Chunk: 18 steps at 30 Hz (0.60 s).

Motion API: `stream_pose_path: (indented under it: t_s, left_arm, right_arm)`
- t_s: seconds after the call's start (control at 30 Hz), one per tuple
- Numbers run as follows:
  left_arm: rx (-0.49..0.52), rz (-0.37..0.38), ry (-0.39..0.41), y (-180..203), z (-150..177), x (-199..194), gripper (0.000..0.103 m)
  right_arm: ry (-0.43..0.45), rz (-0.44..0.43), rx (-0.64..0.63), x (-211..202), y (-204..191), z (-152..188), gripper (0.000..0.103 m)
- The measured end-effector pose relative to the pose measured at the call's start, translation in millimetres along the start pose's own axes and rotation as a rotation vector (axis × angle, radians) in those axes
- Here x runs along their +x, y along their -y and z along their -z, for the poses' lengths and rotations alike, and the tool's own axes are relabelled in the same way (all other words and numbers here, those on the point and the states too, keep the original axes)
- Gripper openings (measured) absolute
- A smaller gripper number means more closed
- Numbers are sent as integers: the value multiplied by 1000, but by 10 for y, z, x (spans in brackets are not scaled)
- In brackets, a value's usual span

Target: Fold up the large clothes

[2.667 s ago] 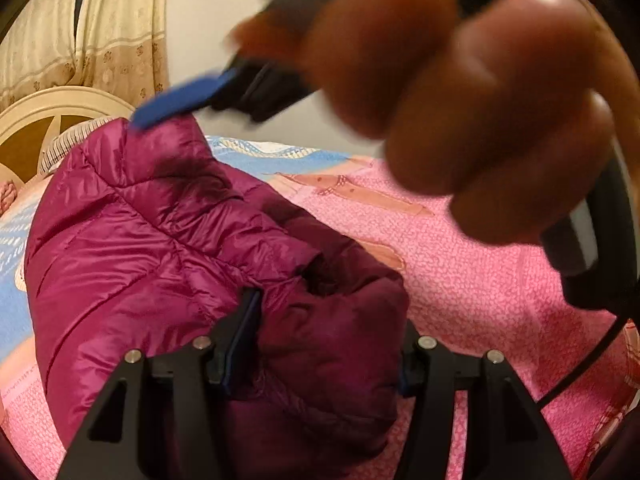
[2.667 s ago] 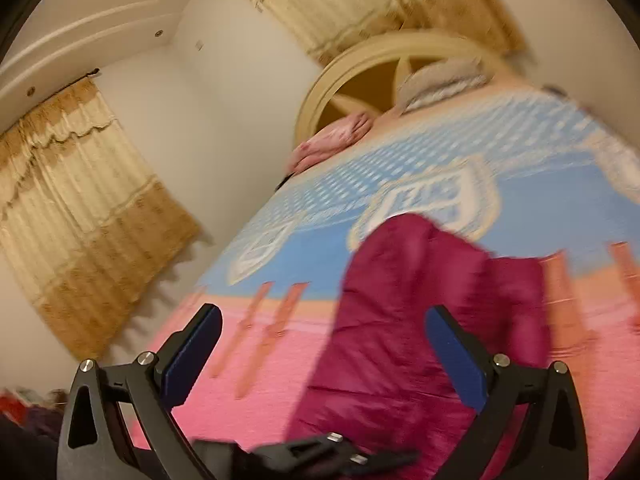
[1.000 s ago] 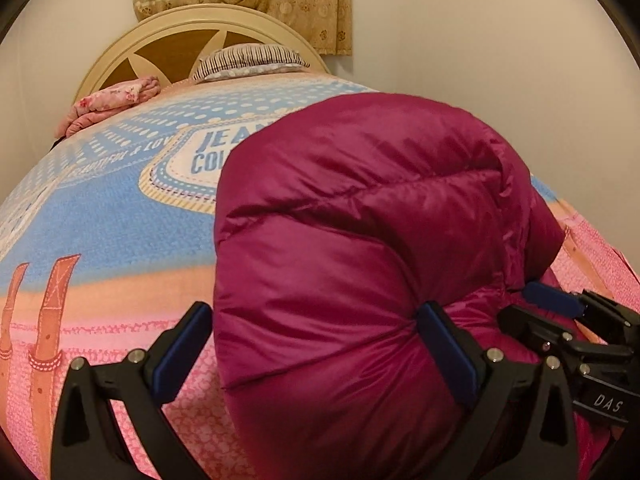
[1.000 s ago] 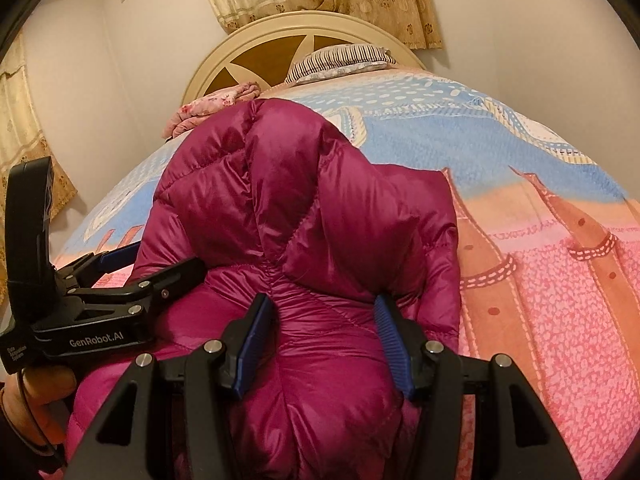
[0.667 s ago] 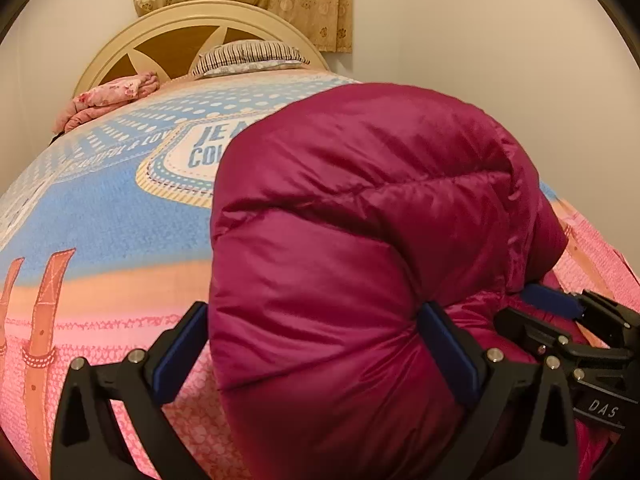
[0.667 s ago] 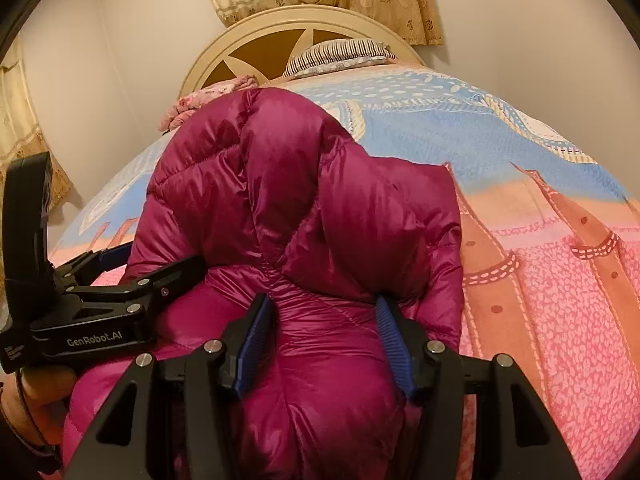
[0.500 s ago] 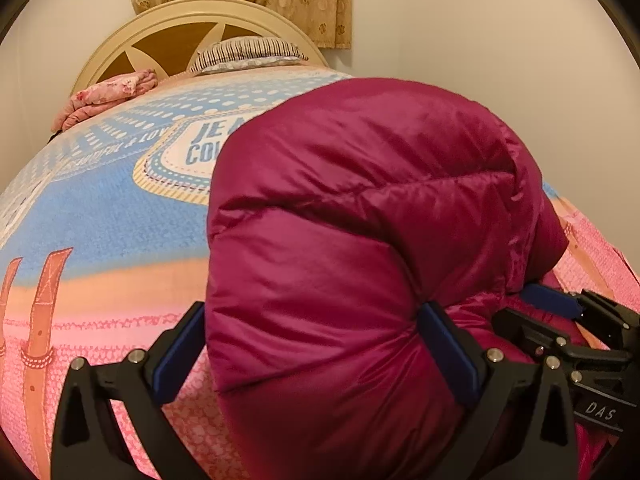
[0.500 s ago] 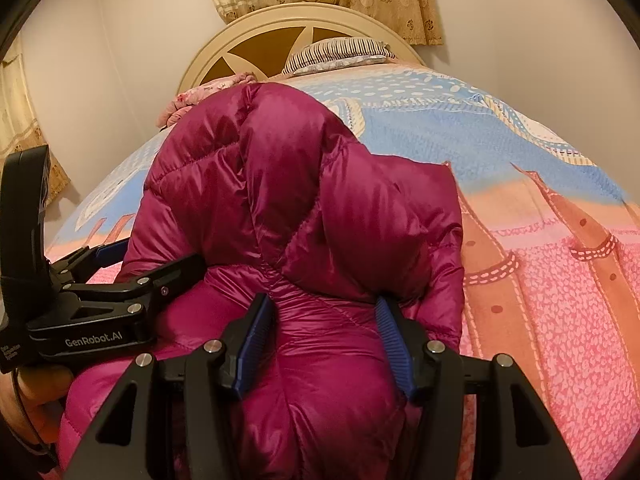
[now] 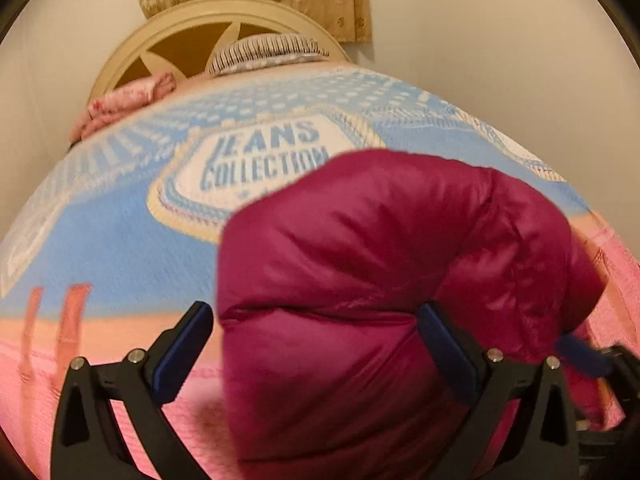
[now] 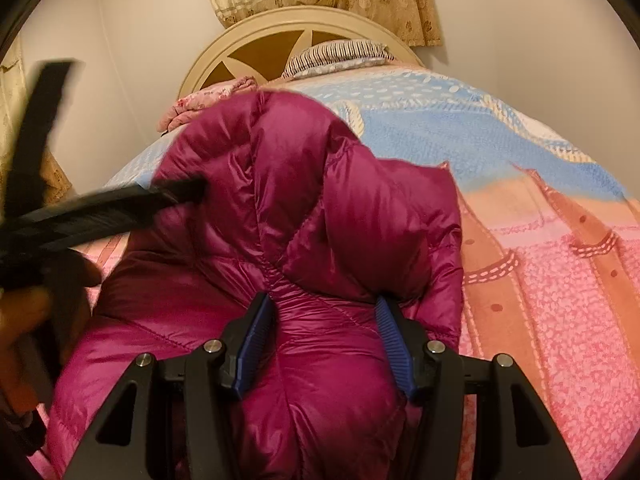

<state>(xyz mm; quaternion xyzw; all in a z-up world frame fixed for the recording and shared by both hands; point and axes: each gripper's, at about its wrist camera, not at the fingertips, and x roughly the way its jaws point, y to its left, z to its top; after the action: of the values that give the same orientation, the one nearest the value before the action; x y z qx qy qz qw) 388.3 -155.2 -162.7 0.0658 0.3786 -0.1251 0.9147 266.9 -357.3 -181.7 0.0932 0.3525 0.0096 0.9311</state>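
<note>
Left wrist view shows your left tool (image 9: 316, 344) open and now drawn back from the jacket (image 9: 380, 280), which lies bundled on the bed (image 9: 120, 248). Your right tool (image 10: 326, 344) stays clenched on its fold, so the fold holds.

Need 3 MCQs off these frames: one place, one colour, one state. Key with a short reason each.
1. Where is the striped pillow?
A. on the jacket
B. against the headboard
C. on the floor

2. What colour is the jacket?
A. magenta
B. green
C. grey

3. What is the state of the right claw?
A. open, clear of the jacket
B. shut on a fold of the jacket
C. shut on the pillow

Key:
1 B, the pillow leans at the top of the bed under the headboard's arch.
2 A, the quilted shell is magenta in both views.
3 B, both blue pads press into a bunched fold of the jacket.
</note>
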Motion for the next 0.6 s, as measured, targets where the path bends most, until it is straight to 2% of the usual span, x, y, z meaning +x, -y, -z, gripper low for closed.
stream_pose_path:
  t_s: [0.13,0.23,0.3,0.37,0.47,0.6]
  left_arm:
    - [15,-25,23,21,49,6,103]
    - [27,-31,19,57,49,16,103]
    - [27,-30,19,57,54,20,103]
    - [28,-27,17,64,55,23,103]
    - [36,-23,22,82,66,17,103]
    - [65,-17,20,157,96,56,103]
  right_arm:
    - [86,61,28,-299,-14,-143,56]
    - [97,67,80,-406,17,-389,58]
    - [114,79,68,-424,-4,-523,59]
    - [68,148,20,-246,-42,-591,59]
    - [-36,165,46,106,60,-432,60]
    - [-44,147,90,208,194,-243,63]
